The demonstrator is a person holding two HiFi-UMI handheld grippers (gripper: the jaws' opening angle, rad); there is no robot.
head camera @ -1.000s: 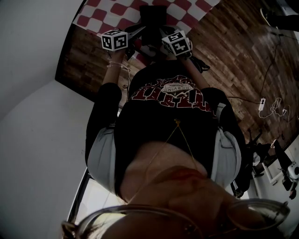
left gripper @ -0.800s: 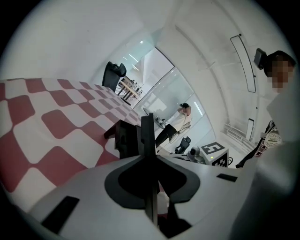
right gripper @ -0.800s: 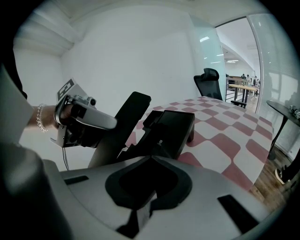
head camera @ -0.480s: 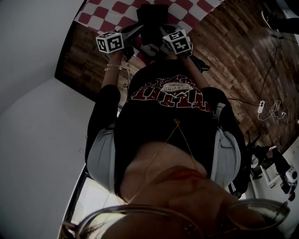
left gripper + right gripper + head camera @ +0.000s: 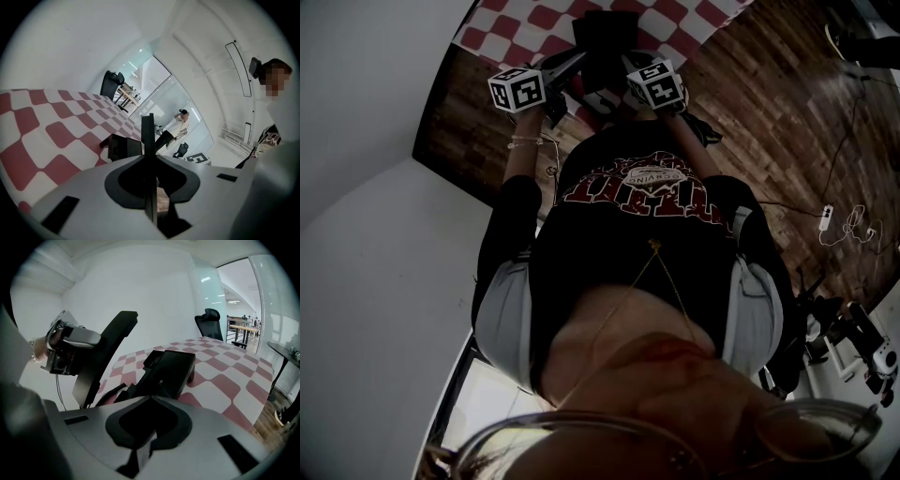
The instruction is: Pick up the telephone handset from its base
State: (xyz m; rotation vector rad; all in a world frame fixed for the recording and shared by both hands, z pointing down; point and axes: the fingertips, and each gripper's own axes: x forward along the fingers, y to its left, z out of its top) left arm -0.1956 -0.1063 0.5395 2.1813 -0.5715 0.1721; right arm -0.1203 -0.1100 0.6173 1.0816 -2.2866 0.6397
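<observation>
left gripper (image 5: 149, 161): clamped on black curved plastic telephone handset (image 5: 105, 352), held up near level | right gripper (image 5: 149, 401): jaws together, empty, angled down toward black telephone base (image 5: 171, 371)

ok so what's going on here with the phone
A person is working a desk phone with two handheld grippers. The left gripper is clamped on the black handset, holding it upright, clear of the phone base, with the coiled cord trailing down. The right gripper is empty, jaws together, by the base's near edge on the checked tablecloth.
</observation>
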